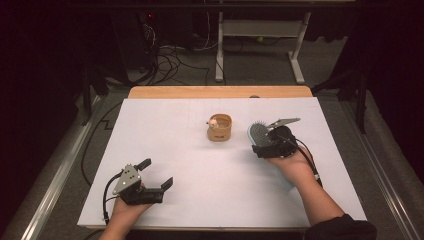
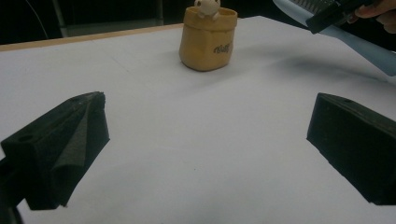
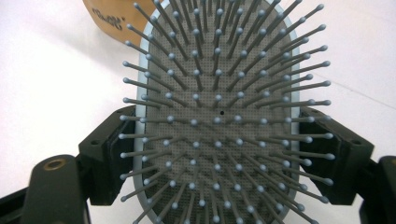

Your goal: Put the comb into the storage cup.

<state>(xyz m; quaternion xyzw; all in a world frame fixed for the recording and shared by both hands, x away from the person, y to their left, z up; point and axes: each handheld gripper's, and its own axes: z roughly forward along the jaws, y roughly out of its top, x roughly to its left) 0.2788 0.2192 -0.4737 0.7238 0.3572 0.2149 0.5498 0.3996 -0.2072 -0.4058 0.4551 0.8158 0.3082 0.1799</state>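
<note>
Cables [image 1: 170, 62] on grey floor beyond white table [image 1: 200, 165], seemingly carpet.

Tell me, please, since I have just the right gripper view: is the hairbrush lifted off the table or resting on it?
Observer: Lifted; in the left gripper view the hairbrush hangs above the white table, casting a shadow below.
Operator: Thank you. What is the tan thing behind the bristles?
Observer: A small tan pot with a little figure peeking over its rim.
Operator: And where is the left tool?
Observer: The left tool rests open near the table's front left corner, holding nothing.
</note>
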